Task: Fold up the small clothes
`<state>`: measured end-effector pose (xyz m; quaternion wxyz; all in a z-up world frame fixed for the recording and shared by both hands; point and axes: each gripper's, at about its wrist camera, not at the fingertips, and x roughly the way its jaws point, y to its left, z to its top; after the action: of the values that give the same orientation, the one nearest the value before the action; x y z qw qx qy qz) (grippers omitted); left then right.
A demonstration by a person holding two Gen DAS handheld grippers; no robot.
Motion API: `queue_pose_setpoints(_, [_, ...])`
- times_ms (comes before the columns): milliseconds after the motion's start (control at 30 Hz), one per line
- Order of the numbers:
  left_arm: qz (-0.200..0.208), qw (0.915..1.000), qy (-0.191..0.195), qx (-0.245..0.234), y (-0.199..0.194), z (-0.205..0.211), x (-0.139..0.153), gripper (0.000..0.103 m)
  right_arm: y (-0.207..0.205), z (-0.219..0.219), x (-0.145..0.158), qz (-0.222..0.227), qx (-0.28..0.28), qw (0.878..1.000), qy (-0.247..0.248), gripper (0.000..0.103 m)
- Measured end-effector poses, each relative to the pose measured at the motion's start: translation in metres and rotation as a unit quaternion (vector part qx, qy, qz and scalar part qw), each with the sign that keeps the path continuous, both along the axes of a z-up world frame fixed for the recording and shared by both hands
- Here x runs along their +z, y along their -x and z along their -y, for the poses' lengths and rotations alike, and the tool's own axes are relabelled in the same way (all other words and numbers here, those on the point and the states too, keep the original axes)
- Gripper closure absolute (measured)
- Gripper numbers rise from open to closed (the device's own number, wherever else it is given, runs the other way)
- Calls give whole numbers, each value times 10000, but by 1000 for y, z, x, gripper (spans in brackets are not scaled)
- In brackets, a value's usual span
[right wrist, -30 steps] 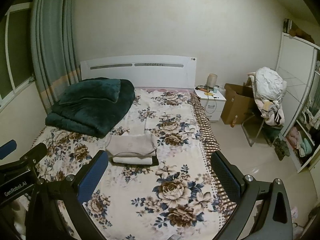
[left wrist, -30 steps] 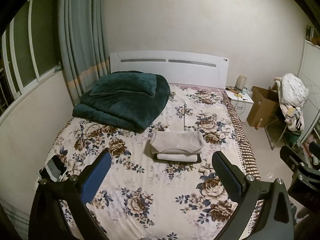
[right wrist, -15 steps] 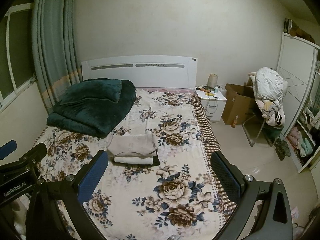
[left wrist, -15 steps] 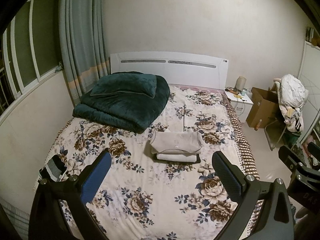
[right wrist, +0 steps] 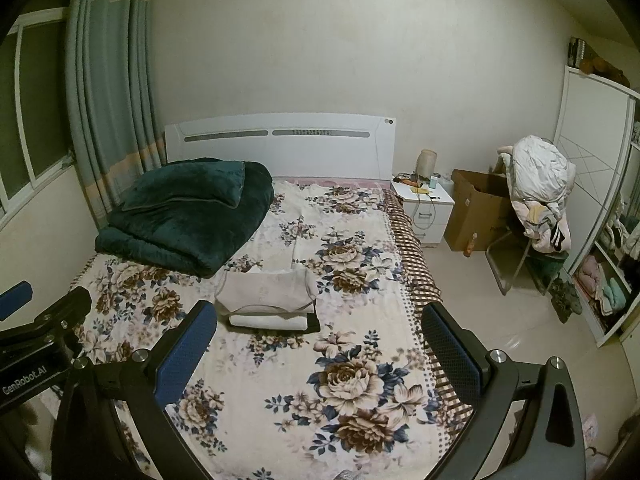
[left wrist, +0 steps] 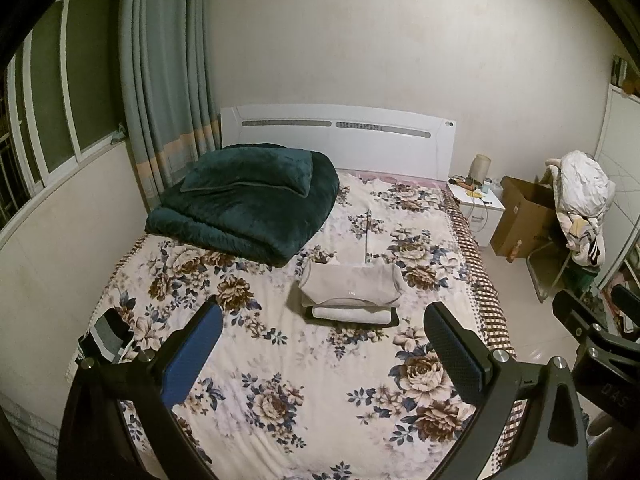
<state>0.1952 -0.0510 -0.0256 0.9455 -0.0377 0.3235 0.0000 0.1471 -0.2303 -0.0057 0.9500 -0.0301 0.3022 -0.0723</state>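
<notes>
A small stack of folded clothes (left wrist: 351, 294) lies in the middle of the floral bed (left wrist: 304, 364): a pale grey piece on top, a white one under it, a dark one at the bottom. It also shows in the right wrist view (right wrist: 267, 295). My left gripper (left wrist: 323, 354) is open and empty, held above the foot of the bed, well short of the stack. My right gripper (right wrist: 320, 350) is open and empty too, beside it on the right. A small grey and dark garment (left wrist: 105, 331) lies at the bed's left edge.
A folded dark green blanket (left wrist: 248, 196) lies at the head of the bed on the left. A white nightstand (right wrist: 424, 210), a cardboard box (right wrist: 478, 210) and a chair piled with clothes (right wrist: 538, 196) stand to the right. A white wardrobe (right wrist: 600, 216) lines the right wall.
Both grippers have drifted slightly back and up, so the bed sits a little lower in view. The stack has not moved. Both grippers stay open.
</notes>
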Motion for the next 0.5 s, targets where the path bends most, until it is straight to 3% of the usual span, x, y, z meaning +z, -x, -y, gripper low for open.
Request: queue_pose_setpoints(500, [21, 10000, -38, 74, 4, -4, 7, 0, 1, -2, 1, 7, -7, 10000, -5, 0])
